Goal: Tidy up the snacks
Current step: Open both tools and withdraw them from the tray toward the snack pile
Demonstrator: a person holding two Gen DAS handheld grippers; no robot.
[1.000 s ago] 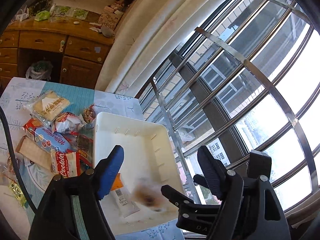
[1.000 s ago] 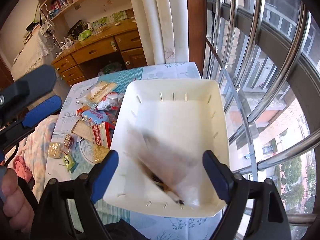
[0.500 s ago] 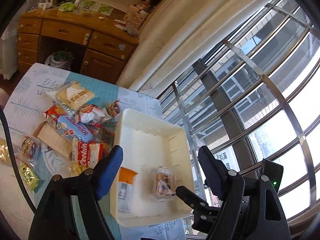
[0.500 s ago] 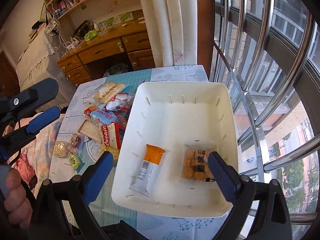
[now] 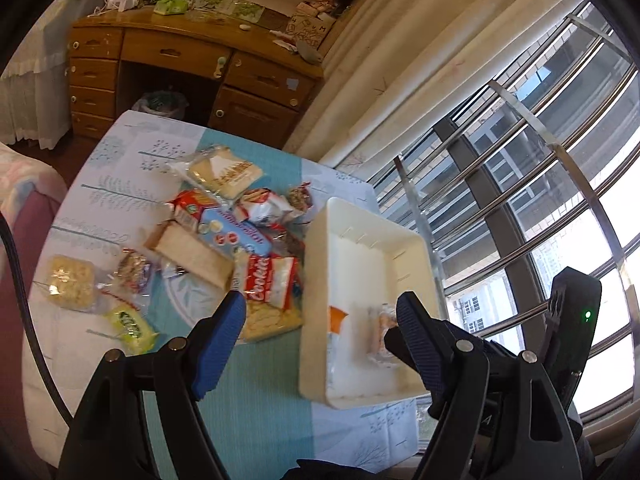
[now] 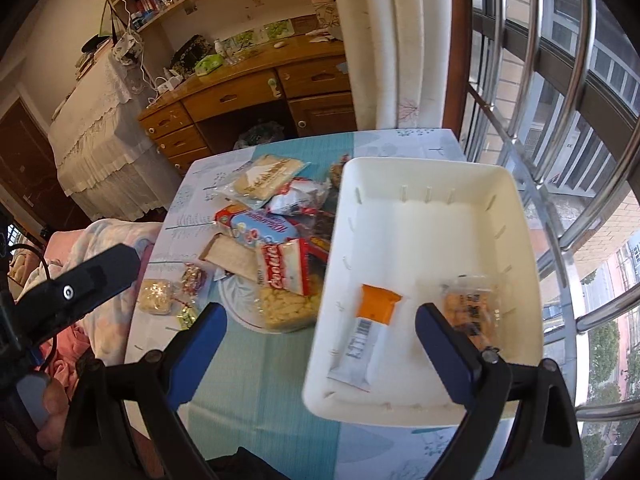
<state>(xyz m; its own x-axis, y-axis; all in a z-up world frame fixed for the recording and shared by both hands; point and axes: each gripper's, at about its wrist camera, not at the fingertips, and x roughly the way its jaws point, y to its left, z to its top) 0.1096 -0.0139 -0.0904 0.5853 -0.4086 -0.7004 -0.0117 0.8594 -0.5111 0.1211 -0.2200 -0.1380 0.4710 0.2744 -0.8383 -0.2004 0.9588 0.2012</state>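
White plastic bin [image 6: 436, 224] sits on right side of the table [image 6: 256, 392], by the window. Inside, near end: orange-and-white sachet [image 6: 366, 336] on the left, clear pack of golden biscuits [image 6: 470, 308] on the right, apart from each other. Left of the bin, loose snack pile: red-white cookie bag [image 6: 282, 270] against the bin wall, blue box [image 6: 262, 228] beyond it, pale wafer pack [image 6: 266, 176] at far end, yellow puffs bag [image 6: 286, 308] nearest. Small wrapped candies [image 5: 132, 268] and a green sweet [image 5: 130, 322] lie further left, apart from pile.

Right gripper [image 6: 320, 328] spread wide, nothing between its fingers, hovering over bin's near-left corner. Left gripper [image 5: 320, 320] also wide apart, holding nothing, above bin's near-left edge. Biscuit pack looks blurred in left wrist view, possibly partly behind the finger.
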